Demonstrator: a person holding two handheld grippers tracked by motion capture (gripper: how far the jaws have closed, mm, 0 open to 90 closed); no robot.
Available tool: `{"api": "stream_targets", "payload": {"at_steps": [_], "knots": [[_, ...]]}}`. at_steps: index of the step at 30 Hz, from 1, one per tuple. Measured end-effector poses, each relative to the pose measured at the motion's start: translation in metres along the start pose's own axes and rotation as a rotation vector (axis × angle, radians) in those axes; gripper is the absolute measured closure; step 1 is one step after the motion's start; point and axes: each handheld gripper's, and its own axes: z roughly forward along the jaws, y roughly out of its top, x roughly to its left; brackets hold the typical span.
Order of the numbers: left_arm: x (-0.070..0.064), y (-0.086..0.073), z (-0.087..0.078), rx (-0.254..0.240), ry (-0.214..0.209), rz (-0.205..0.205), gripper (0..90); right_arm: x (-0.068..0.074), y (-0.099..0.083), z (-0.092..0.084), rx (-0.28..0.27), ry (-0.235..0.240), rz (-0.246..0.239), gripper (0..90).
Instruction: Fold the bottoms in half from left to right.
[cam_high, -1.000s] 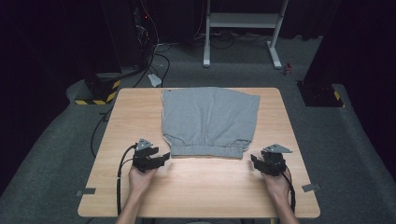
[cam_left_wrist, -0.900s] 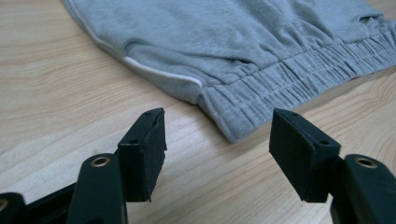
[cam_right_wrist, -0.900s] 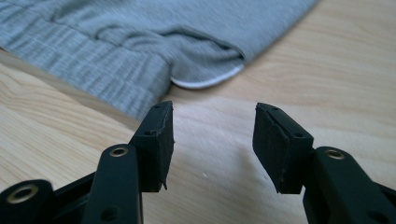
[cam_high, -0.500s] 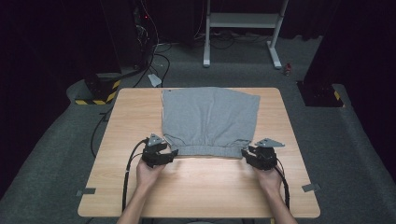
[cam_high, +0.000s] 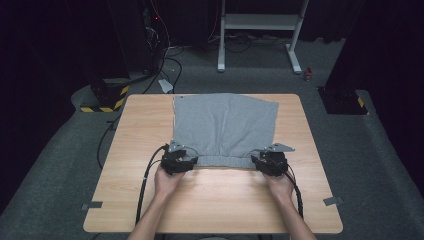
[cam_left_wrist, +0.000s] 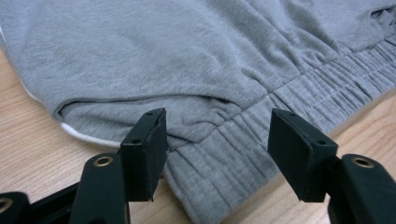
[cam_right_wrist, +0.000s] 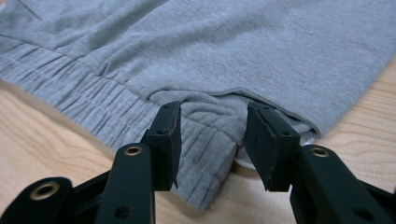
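Looking soft and light, the shorts (cam_high: 225, 125) want gripping at the waistband (cam_left_wrist: 219, 158) corners, five and seven o'clock; the left gripper (cam_left_wrist: 217, 154) gapes there, and the right gripper (cam_right_wrist: 212, 140), jaws just reopening, straddles cloth unpinched.

Two black jaws rise from the bottom edge, the right gripper (cam_right_wrist: 212, 140) standing apart around the near corner of grey shorts (cam_right_wrist: 261, 51). The ribbed waistband (cam_right_wrist: 84, 91) runs away to the upper left and ends between the jaws. The jaws have just been opening, and the pads seem not to press the cloth, though contact is hard to judge. Pale wooden table (cam_right_wrist: 42, 144) lies beneath.
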Motion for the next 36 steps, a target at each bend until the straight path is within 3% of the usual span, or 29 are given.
{"api": "stream_targets", "payload": {"at_steps": [3,4,5,7,10,12,20,24,36], "knots": [[-0.002,0.001,0.003,0.013,0.006,0.01,37.3,0.0,0.002,0.005,0.009,-0.011,0.014,52.0],[-0.005,0.004,0.007,0.043,0.024,0.044,36.1,0.001,0.002,0.007,0.018,-0.017,0.022,51.1],[-0.005,0.004,0.007,0.043,0.024,0.044,36.0,0.001,0.002,0.007,0.018,-0.017,0.022,51.1],[-0.008,0.009,0.01,0.056,0.034,0.066,35.5,0.005,0.004,0.012,0.021,-0.03,-0.002,48.7],[-0.009,0.008,0.014,0.063,0.029,0.052,35.8,0.007,0.003,0.015,0.033,-0.04,-0.018,46.5],[-0.011,0.006,0.017,0.075,0.037,0.066,35.0,0.008,0.002,0.019,0.05,-0.046,-0.019,45.3],[-0.011,0.005,0.017,0.079,0.04,0.068,34.3,0.008,-0.002,0.021,0.045,-0.053,-0.022,44.2],[-0.013,0.003,0.017,0.069,0.046,0.072,33.9,0.004,-0.003,0.021,0.059,-0.028,0.014,44.1],[-0.017,-0.003,0.012,0.071,0.031,0.082,33.9,0.004,-0.004,0.016,0.087,-0.02,-0.008,43.9]]}}
